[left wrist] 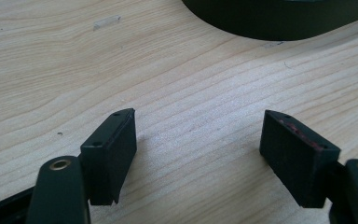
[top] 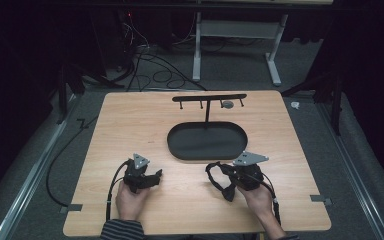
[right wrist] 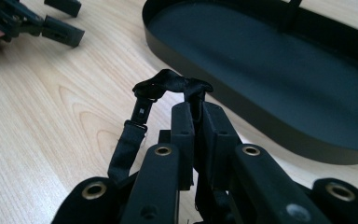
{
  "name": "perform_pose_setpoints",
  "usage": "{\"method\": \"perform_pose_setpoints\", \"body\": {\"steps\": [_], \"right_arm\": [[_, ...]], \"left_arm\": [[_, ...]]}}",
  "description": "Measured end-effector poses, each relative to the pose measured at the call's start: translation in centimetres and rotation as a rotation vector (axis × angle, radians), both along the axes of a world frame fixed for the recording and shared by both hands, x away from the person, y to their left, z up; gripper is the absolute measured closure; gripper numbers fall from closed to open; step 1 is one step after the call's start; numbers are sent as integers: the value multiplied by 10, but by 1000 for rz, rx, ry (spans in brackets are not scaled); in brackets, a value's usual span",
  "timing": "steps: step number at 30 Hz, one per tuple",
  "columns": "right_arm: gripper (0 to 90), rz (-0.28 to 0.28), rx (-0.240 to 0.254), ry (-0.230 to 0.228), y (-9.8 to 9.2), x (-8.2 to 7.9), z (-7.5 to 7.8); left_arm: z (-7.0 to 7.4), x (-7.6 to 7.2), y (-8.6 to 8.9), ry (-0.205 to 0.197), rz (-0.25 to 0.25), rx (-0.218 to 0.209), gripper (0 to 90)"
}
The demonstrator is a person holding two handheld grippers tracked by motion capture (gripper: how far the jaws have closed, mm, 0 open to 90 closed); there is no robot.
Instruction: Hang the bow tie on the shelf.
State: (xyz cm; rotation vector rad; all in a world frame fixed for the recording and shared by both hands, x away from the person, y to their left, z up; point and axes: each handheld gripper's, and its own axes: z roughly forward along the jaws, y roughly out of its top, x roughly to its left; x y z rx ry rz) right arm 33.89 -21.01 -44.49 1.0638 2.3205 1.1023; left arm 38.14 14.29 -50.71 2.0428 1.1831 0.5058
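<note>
In the right gripper view a black fabric strap with a small buckle is pinched between the jaws of my right gripper, which is shut on it. The strap loops up over the jaw tips and hangs down the left side. From above, the strap dangles off my right gripper just in front of the black oval tray. My left gripper rests low over the table at front left. Its jaws stand wide apart with bare wood between them, as the left gripper view shows.
A black T-shaped rack with small hooks rises from the tray's far side, and a small grey item hangs on it. The tray's wall lies just ahead of the left jaws. Cables trail off the table's front edge.
</note>
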Motion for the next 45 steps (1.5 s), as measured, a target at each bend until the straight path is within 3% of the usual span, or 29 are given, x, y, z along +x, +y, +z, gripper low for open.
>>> {"method": "perform_pose_setpoints", "body": {"steps": [45], "right_arm": [[856, -45, 34, -90, -23, 19, 49]], "left_arm": [[0, 0, 0, 0, 0, 0, 276]]}}
